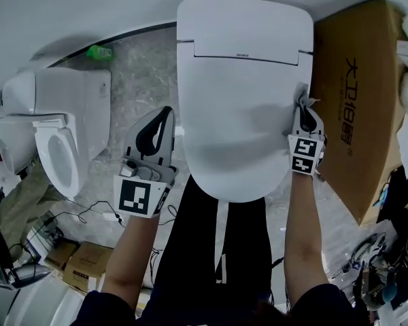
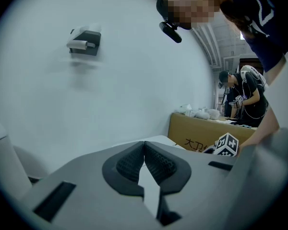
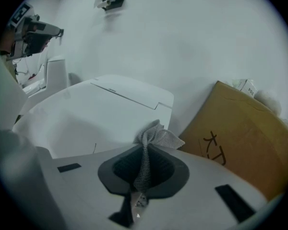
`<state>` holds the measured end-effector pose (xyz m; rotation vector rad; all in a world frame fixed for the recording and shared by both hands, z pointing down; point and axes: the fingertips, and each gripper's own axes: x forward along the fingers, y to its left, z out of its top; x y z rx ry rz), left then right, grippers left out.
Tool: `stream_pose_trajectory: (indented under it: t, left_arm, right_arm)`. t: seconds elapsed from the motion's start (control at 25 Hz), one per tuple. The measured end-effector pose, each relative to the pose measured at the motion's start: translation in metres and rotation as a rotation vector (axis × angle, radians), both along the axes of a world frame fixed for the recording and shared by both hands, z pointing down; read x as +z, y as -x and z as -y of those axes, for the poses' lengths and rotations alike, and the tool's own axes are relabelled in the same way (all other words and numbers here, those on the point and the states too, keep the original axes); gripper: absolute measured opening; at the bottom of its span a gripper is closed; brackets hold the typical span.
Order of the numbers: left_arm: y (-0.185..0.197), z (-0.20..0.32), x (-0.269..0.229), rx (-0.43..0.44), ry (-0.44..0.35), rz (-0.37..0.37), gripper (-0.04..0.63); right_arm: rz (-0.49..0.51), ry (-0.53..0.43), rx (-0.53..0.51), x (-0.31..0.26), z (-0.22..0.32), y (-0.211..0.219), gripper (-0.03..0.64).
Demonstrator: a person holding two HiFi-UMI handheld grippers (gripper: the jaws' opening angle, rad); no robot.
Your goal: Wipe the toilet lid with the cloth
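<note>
At the right edge of the closed white toilet lid point(image 1: 238, 100), a crumpled grey mesh cloth point(image 3: 151, 140) is pinched between the jaws of the right tongs point(image 1: 304, 109). The cloth is gripped by its lower part, and its loose folds are bunched beyond the jaw tips, toward the far side. Whether the cloth touches the lid cannot be judged from either view. The left tongs point(image 2: 144, 146) are held just beside the lid's left edge, nearer than the right tongs, over the grey speckled floor point(image 1: 139, 80). Their jaws are pressed together with nothing between them, and they are pointed toward the plain white wall point(image 2: 134, 71). A large brown cardboard box point(image 1: 357, 94) with black printed characters is set to the right of the lid, close to the right tongs. To the left, well apart from the lid, a second white toilet point(image 1: 58, 148) is seen with its seat exposed. A small grey fixture point(image 2: 85, 40) is mounted high on the wall.
</note>
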<state>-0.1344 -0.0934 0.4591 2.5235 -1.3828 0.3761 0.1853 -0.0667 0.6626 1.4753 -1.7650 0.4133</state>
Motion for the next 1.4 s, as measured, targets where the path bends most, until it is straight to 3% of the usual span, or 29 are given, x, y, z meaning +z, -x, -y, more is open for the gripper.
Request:
stream_pose_trajectory:
  t: [0.44,0.6,0.92,1.4]
  left_arm:
    - [0.010,-0.006,-0.003,-0.018,-0.007,-0.021,0.020]
    - [0.014,-0.012,-0.003,0.004,-0.016,-0.005,0.020]
    - [0.026,-0.015,-0.009,-0.032,-0.025,-0.002,0.020]
    - [0.044,-0.027,-0.013,-0.028,-0.045,0.017,0.020]
  right_arm:
    - [0.025,0.009,-0.044,0.000,-0.012,0.028,0.038]
    - [0.051,0.003,-0.100,0.000,-0.013,0.063,0.038]
    - [0.101,-0.008,-0.176,0.000,-0.003,0.126,0.038]
    - [0.149,-0.011,-0.386,-0.004,0.004,0.235,0.039]
